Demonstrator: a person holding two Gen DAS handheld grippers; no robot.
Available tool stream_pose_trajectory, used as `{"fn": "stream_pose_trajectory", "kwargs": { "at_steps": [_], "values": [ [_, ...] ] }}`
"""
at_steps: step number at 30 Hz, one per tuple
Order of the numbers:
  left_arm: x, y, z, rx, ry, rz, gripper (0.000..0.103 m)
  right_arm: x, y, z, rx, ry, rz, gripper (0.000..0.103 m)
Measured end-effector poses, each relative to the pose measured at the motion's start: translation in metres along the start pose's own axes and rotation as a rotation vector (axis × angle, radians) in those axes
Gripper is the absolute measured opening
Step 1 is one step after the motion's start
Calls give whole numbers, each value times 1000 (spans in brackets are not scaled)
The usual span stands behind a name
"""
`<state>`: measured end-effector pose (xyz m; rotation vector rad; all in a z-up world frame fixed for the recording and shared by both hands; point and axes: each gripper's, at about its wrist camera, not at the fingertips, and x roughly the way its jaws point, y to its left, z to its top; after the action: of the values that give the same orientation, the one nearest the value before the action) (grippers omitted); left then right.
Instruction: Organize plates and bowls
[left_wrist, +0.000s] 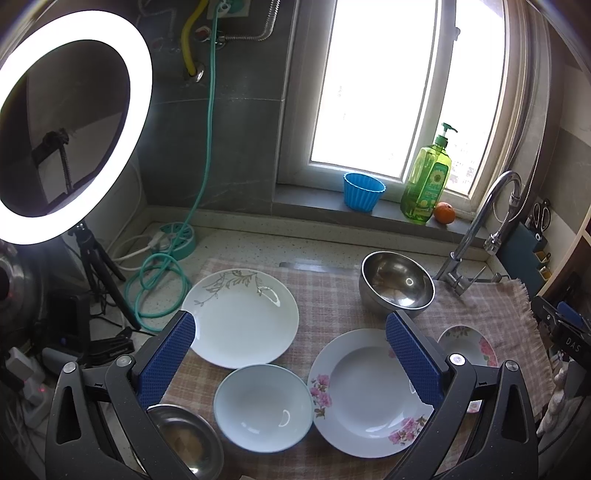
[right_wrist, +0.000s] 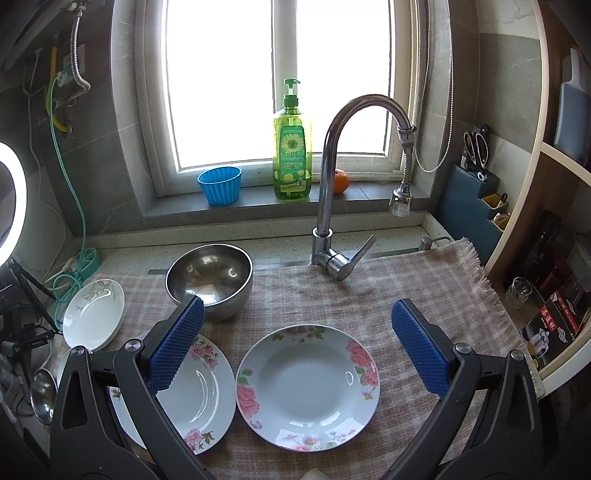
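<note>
left gripper (left_wrist: 291, 354): mine, jaws spread wide, nothing between the blue pads, hovering over the dishes at lower centre of the left wrist view
right gripper (right_wrist: 297, 343): mine, also released and empty, jaws wide apart above the cloth, lower centre of the right wrist view
checked cloth (right_wrist: 406, 288): pink-beige plaid, covers the counter across the middle and bottom of both views, all dishes sit on it
leaf-print plate (left_wrist: 242, 317): white, centre-left of left view; far left in right view (right_wrist: 92, 314)
pale blue bowl (left_wrist: 263, 408): bottom centre of left view, just below the leaf-print plate, its rim close beside the plate to its right
wide floral plate (left_wrist: 369, 391): pink flowers on rim, lower right of left view, partly behind my left gripper's right finger; lower left in right view (right_wrist: 199, 395)
deep floral plate (right_wrist: 307, 387): bottom centre of right view, framed by my right gripper's jaws, rim just beside the wide floral plate; only an edge shows at right of left view (left_wrist: 469, 343)
large steel bowl (left_wrist: 397, 284): upright, centre-right of left view, above the floral plates; centre-left in right view (right_wrist: 209, 280)
small steel bowl (left_wrist: 184, 439): bottom left of left view, partly hidden by my left finger
faucet (right_wrist: 332, 192): chrome, centre of right view, behind the cloth
windowsill: blue fluted cup (right_wrist: 221, 184), green dish soap bottle (right_wrist: 291, 155), orange (right_wrist: 341, 181) partly behind the faucet
ring light (left_wrist: 74, 125): lit, upper left of left view
</note>
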<state>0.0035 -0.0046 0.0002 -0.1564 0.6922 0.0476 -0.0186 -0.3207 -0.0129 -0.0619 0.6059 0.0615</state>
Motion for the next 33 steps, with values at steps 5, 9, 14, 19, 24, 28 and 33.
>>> {"fn": "stream_pose_trajectory", "kwargs": {
  "at_steps": [5, 9, 14, 19, 24, 28, 33],
  "values": [
    [0, 1, 0, -1, 0, -1, 102, 0, -1, -1, 2, -1, 2, 103],
    [0, 0, 0, -1, 0, 0, 102, 0, -1, -1, 4, 0, 2, 103],
    [1, -1, 0, -2, 0, -1, 102, 1, -1, -1, 3, 1, 4, 103],
    [1, -1, 0, -2, 0, -1, 102, 4, 0, 0, -1, 3, 10, 103],
    [1, 0, 0, -2, 0, -1, 102, 4, 0, 0, 0, 3, 8, 103],
    [2, 0, 0, -2, 0, -1, 102, 5, 1, 0, 1, 3, 7, 103],
    [3, -2, -1, -1, 1, -3, 102, 5, 0, 0, 0, 4, 8, 103]
  ]
}}
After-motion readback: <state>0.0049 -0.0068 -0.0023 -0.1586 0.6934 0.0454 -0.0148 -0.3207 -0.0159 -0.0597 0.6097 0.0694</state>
